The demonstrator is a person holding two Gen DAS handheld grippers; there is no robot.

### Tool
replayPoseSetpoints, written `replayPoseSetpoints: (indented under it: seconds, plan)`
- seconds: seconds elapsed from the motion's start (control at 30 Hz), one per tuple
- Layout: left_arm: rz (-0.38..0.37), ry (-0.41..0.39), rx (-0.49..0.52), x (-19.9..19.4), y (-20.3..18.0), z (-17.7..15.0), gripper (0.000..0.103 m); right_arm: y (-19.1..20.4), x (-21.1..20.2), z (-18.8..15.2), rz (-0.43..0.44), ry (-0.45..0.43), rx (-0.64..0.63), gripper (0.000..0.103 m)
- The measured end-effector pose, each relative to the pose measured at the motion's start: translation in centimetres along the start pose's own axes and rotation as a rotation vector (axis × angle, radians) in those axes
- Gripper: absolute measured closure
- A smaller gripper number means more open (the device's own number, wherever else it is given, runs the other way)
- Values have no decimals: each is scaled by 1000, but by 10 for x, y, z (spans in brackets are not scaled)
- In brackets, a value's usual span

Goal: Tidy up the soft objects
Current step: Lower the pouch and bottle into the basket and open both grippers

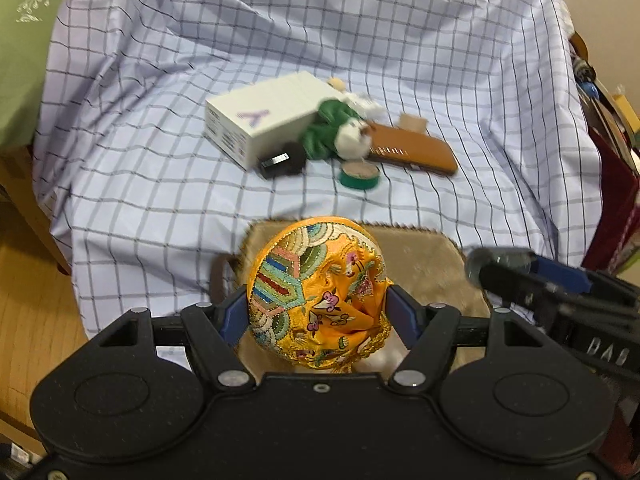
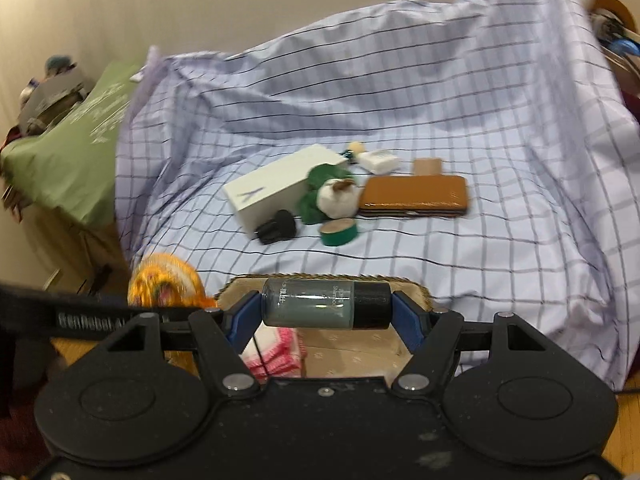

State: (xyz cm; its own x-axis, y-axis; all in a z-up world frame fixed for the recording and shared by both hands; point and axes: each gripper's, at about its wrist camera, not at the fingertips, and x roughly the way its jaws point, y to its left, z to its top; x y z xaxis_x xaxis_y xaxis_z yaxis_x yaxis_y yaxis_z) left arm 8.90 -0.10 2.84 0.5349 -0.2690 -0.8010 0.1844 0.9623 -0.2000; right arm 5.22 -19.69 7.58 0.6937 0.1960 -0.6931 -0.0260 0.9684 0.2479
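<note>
The left claw [image 1: 318, 312] grips a round, embroidered orange silk pouch [image 1: 316, 292] low in the frame's centre, above a furry tan basket [image 1: 436, 264]. The right claw [image 2: 326, 304] clamps a smooth, clear bottle [image 2: 326, 303] with a black cap sideways, bottom centre. Only the right view shows pink knitted cloth [image 2: 276, 352] inside the basket. Both show a white box [image 1: 264, 116] on the checked sheet [image 1: 160, 160].

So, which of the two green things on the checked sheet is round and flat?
The green tape roll, nearest the hand-held grippers; the green cloth by the white box is crumpled.
</note>
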Motion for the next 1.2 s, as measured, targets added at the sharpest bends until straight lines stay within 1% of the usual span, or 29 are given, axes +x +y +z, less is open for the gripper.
replayPoseSetpoints:
  seconds: [0.17, 0.4, 0.5, 0.73, 0.87, 0.93, 1.2]
  plan:
    - [5, 21, -3, 6, -11, -14, 37, -6, -5, -10, -36, -1, 40, 34]
    - [41, -19, -2, 5, -21, -21, 37, -13, -13, -22, -44, -2, 92, 34]
    - [43, -13, -3, 8, -25, -26, 37, -15, -14, -27, -47, 8, 103, 34]
    - [44, 23, -35, 19, -20, -30, 36, -14, -7, -30, -67, 36, 101, 34]
    - [46, 21, -50, 19, -16, -32, 35, -12, -5, -31, -67, 48, 96, 34]
    - [46, 18, -54, 17, -15, -34, 30, -11, -4, -32, -70, 54, 91, 34]
    - [55, 3, -66, 12, -11, -37, 29, -11, 1, -33, -71, 78, 82, 34]
